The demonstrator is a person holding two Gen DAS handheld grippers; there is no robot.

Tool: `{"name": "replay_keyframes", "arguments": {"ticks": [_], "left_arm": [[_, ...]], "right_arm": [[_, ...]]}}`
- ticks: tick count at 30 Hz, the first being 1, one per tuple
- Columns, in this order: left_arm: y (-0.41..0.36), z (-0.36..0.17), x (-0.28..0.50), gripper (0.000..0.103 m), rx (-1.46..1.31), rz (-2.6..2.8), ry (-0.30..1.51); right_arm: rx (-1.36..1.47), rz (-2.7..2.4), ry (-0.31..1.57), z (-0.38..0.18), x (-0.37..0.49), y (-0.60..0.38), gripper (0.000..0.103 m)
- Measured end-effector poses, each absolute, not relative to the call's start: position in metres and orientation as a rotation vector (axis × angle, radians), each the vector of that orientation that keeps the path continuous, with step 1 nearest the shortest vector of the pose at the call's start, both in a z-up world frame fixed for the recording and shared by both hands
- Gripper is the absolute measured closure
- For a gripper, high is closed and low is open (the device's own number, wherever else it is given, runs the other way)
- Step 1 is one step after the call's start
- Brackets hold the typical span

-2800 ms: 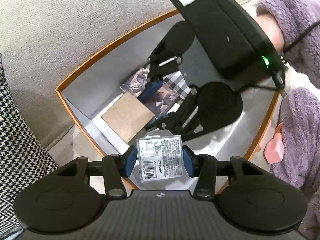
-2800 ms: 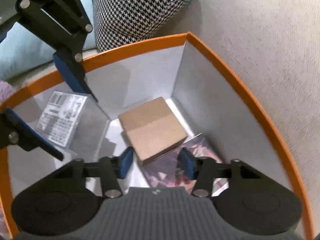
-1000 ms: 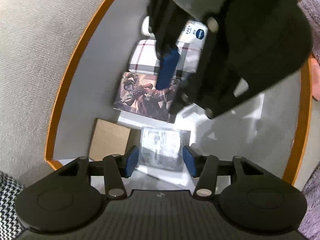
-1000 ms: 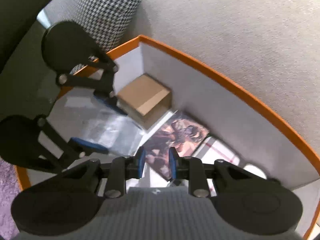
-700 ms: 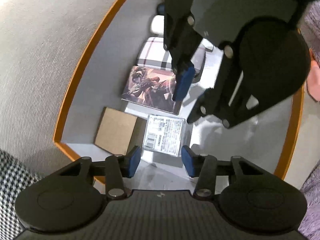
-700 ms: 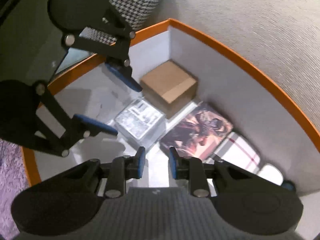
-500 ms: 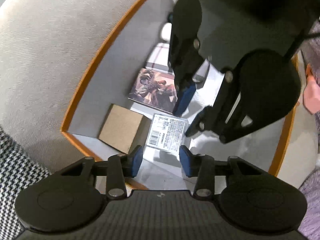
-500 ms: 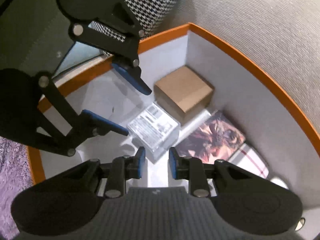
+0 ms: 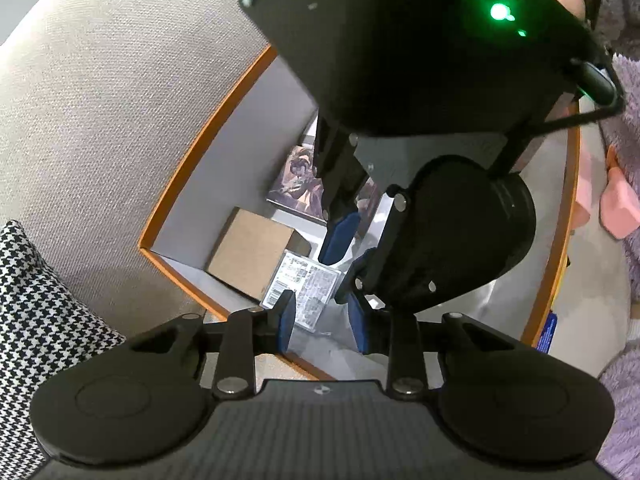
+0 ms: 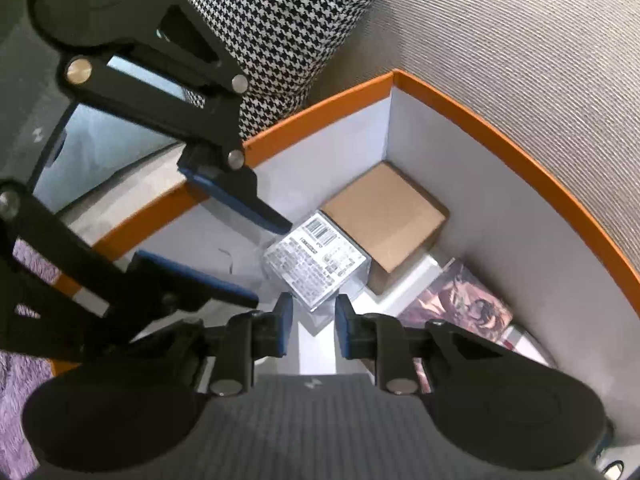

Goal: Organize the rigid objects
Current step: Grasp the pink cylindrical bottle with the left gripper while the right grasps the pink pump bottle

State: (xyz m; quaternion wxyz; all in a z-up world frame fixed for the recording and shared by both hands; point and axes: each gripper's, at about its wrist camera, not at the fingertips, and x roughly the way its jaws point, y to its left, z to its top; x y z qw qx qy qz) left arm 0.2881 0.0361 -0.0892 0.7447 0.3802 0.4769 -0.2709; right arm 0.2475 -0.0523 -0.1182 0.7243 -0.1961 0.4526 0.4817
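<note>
Released clear case (image 10: 316, 262) now beside cardboard box (image 10: 386, 210), below both empty, parted tongs (image 9: 320, 322) (image 10: 312, 330).

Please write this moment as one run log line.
left gripper: open, empty | right gripper: open, empty | clear labelled case: in orange box, beside cardboard box

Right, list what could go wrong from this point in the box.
1. Both grippers crowd the same corner: the left gripper hangs open right beside the right gripper, so they could collide.
2. The clear labelled case lies against the cardboard box; a stray finger might shove either askew.
3. The orange box rim could catch a gripper.
</note>
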Motion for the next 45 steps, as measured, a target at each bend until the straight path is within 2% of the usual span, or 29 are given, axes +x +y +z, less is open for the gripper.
{"name": "replay_keyframes", "arguments": {"ticks": [12,22,29,33,40,45], "left_arm": [[0.031,-0.067,0.268,0.067,0.741,-0.577,1.010],[0.011,-0.010,0.178,0.069,0.449,-0.590,0.850],[-0.006,-0.016,0.119,0.069,0.281,-0.536,0.816],[-0.020,-0.038,0.100,0.069,0.178,-0.563,0.838],[-0.047,-0.086,0.092,0.069,0.085,-0.565,0.914],[-0.069,-0.113,0.097,0.069,0.110,-0.548,0.973]], "right_arm": [[-0.435,1.028,0.973,-0.097,0.233,-0.069,0.078],[-0.281,0.898,0.826,-0.027,0.174,-0.145,0.078],[-0.142,0.756,0.762,-0.002,0.103,-0.208,0.078],[-0.021,0.640,0.816,-0.013,0.058,-0.241,0.078],[0.172,0.386,1.016,-0.090,0.011,-0.283,0.079],[0.167,0.288,1.073,-0.118,-0.006,-0.292,0.079]]}}
